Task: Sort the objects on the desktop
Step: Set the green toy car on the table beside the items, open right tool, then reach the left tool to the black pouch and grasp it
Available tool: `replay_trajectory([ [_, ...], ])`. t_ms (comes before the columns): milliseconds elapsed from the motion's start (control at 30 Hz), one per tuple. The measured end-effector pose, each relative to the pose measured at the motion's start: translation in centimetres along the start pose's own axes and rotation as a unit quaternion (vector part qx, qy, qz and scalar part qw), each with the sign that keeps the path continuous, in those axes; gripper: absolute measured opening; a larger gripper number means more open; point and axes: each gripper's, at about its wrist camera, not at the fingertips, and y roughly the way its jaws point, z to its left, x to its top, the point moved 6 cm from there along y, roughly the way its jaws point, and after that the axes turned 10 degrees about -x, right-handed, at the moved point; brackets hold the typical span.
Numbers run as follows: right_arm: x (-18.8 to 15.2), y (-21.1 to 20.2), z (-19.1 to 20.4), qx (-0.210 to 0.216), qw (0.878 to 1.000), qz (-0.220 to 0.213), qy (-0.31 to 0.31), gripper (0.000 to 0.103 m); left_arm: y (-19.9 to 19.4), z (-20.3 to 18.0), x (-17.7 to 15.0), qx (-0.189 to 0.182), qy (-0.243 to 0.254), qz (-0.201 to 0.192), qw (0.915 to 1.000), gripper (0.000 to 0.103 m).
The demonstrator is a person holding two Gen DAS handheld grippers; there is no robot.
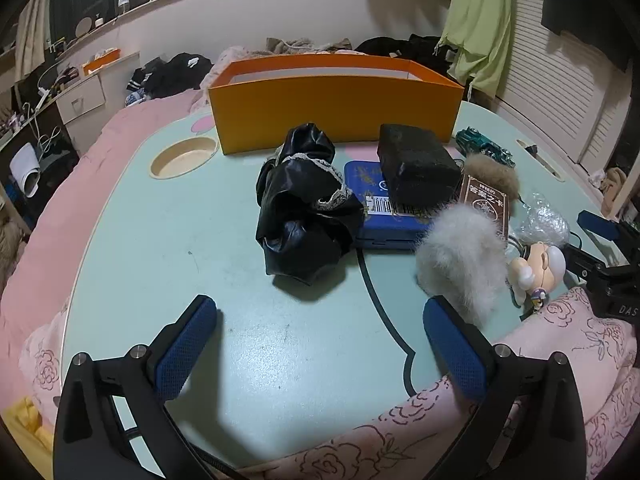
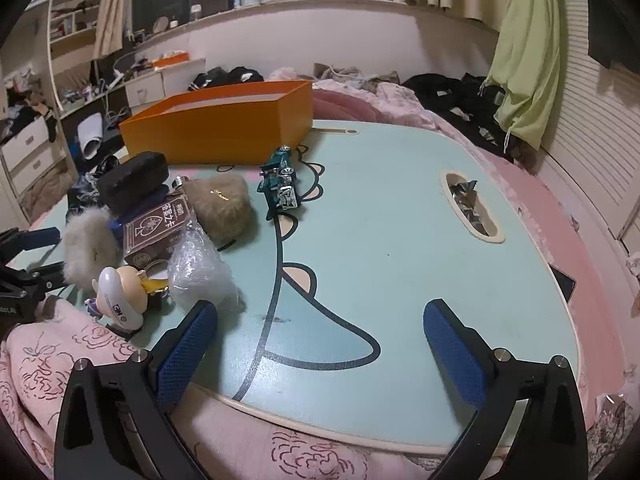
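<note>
An open orange box (image 1: 336, 106) stands at the far side of the mint lap table (image 1: 168, 248); it also shows in the right wrist view (image 2: 224, 128). Before it lie a crumpled black cloth (image 1: 304, 208), a blue case (image 1: 368, 184) with a black block (image 1: 416, 164) on it, a brown card box (image 1: 486, 200), a white fur pom (image 1: 460, 256), a tan fur pouch (image 2: 224, 204), a figurine (image 2: 120, 292), a bubble-wrap bag (image 2: 196, 268) and a teal toy car (image 2: 280, 184). My left gripper (image 1: 320, 332) is open and empty near the table's front edge. My right gripper (image 2: 320, 336) is open and empty.
The table sits on a bed with a pink quilt (image 1: 48, 216). A round cup recess (image 1: 184, 156) is at the table's left, and a slot (image 2: 472, 208) with foil wrappers at its right. Clothes (image 2: 452, 92) lie behind, a dresser (image 1: 84, 100) at left.
</note>
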Motion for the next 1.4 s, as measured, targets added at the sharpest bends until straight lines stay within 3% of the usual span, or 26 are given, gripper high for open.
replay_trajectory([
  [1167,0.1,0.4,0.2,0.012,1.0,-0.012,-0.008,0.103,-0.3,-0.2,-0.4,0.005,-0.005,-0.012,0.9999,0.103],
  [1300,0.1,0.4,0.2,0.012,1.0,-0.012,-0.008,0.103,-0.8,-0.2,-0.2,-0.013,-0.009,-0.022,0.9996,0.103],
  [1400,0.1,0.4,0.2,0.012,1.0,-0.012,-0.008,0.103,-1.6,0.0,0.3,-0.032,-0.017,-0.036,0.9987,0.097],
])
